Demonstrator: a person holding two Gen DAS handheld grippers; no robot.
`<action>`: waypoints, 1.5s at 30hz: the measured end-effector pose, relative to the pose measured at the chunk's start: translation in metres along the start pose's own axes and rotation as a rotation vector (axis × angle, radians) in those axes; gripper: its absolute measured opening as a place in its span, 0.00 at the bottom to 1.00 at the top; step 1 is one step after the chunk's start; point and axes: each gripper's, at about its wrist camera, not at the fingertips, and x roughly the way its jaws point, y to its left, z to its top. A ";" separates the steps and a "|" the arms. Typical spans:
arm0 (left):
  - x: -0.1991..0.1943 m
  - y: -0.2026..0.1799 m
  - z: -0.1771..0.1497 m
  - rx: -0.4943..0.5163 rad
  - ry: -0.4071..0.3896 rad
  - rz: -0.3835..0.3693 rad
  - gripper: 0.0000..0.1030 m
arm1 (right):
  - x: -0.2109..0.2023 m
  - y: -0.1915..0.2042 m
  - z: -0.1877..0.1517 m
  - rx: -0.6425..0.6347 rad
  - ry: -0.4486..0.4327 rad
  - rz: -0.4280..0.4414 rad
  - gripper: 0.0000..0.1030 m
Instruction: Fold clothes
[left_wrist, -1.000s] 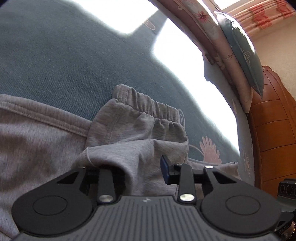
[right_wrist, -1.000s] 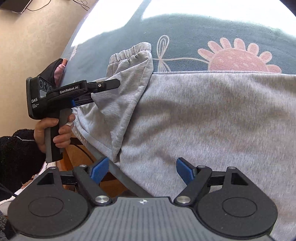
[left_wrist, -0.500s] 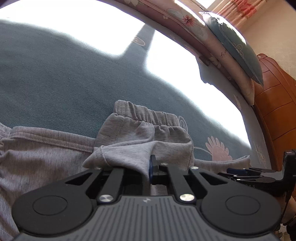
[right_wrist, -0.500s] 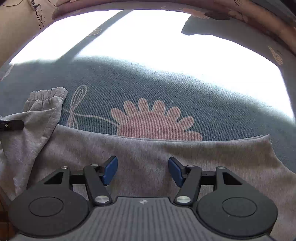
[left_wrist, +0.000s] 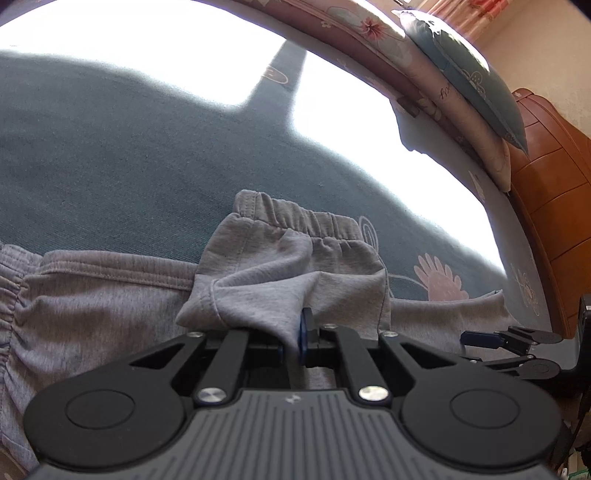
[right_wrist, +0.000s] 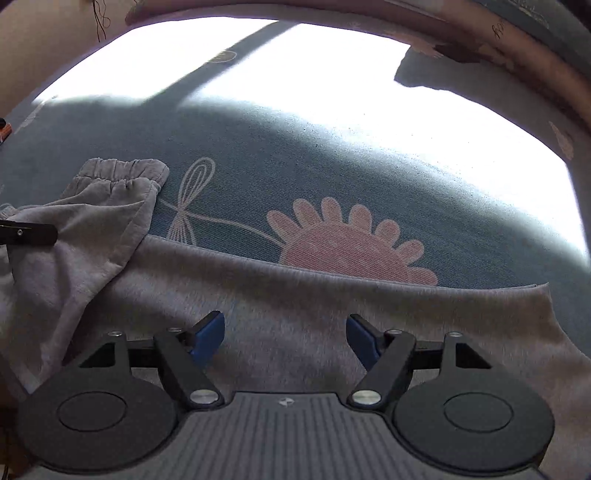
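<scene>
No readable text; only illegible cursive script on the pink pillow (left_wrist: 448, 92).

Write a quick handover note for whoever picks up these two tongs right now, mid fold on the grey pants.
Left tongs: shut on a pinch of the grey pants, at the leg end with the elastic cuff; the cloth looks raised into a peak there.
Right tongs: jaws apart and opening, hovering over the flat part of the pants, nothing gripped.
Pants lie on the blue flowered bedspread, cuff end turned over the body.
Done: one end picked up and partly folded over.
Left: likely grip with the right tongs, finish the fold, smooth it flat.
</scene>
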 end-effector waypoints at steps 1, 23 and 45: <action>0.000 0.001 0.000 0.002 0.001 0.003 0.11 | 0.003 0.005 -0.004 -0.010 0.012 0.001 0.75; -0.037 -0.102 0.000 0.672 0.065 0.047 0.43 | -0.048 0.014 -0.068 0.100 0.089 0.033 0.80; 0.017 -0.152 -0.065 1.037 0.272 -0.124 0.48 | -0.072 -0.044 -0.124 0.291 -0.104 -0.212 0.93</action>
